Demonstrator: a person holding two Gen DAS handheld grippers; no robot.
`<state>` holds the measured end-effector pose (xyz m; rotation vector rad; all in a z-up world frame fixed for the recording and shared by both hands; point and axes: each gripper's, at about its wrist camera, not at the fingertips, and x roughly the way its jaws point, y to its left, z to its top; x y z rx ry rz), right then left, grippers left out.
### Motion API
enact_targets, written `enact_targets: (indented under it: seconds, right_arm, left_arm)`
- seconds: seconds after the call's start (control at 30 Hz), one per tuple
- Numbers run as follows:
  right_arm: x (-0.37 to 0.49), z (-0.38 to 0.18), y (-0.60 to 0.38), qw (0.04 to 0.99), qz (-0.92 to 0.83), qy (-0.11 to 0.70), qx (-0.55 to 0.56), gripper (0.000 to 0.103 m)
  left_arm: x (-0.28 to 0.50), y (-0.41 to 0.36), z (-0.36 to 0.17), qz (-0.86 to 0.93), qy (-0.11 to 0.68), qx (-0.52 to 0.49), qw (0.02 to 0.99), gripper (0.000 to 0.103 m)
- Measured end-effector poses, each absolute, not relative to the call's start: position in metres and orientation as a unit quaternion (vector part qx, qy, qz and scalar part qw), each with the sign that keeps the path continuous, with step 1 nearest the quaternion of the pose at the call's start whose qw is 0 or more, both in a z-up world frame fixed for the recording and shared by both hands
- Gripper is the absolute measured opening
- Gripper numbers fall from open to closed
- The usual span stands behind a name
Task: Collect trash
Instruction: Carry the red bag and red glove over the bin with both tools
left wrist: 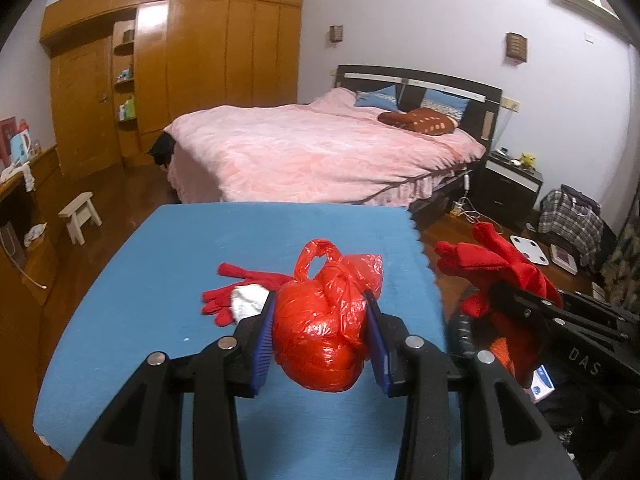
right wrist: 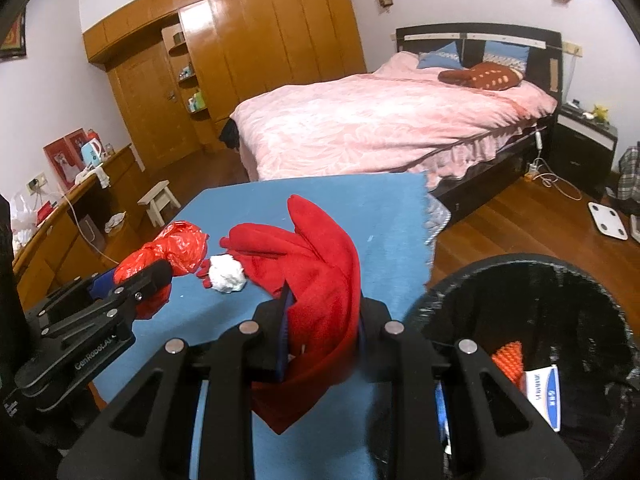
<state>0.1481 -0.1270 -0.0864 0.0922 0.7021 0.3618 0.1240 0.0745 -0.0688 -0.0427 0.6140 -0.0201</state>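
Observation:
My left gripper (left wrist: pixel 322 316) is shut on a knotted red plastic bag (left wrist: pixel 324 324) and holds it over the blue table (left wrist: pixel 160 280). The bag also shows in the right wrist view (right wrist: pixel 172 252). My right gripper (right wrist: pixel 322 312) is shut on a red glove (right wrist: pixel 320 280), held up at the table's right edge; the glove also shows in the left wrist view (left wrist: pixel 492 268). A second red glove (left wrist: pixel 236 292) and a white crumpled paper wad (left wrist: pixel 250 302) lie on the table. The wad also shows in the right wrist view (right wrist: pixel 227 274).
A black trash bin (right wrist: pixel 520 300) stands right of the table, holding an orange item (right wrist: pixel 510 360) and a white-blue packet (right wrist: pixel 544 394). A pink bed (left wrist: pixel 320 152), a white stool (left wrist: pixel 80 214), a wardrobe (left wrist: pixel 180 60) and a scale (left wrist: pixel 530 252) lie beyond.

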Motion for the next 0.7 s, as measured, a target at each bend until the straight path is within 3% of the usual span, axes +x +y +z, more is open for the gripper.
enact_targets:
  seconds: [0.7]
  right_arm:
    - [0.119,-0.082,-0.223,0.938,0.103,0.326,0.063,0.024]
  left_arm:
    - [0.121,-0.019,-0.056,-0.1,0.281,0.011,0.954,0.041]
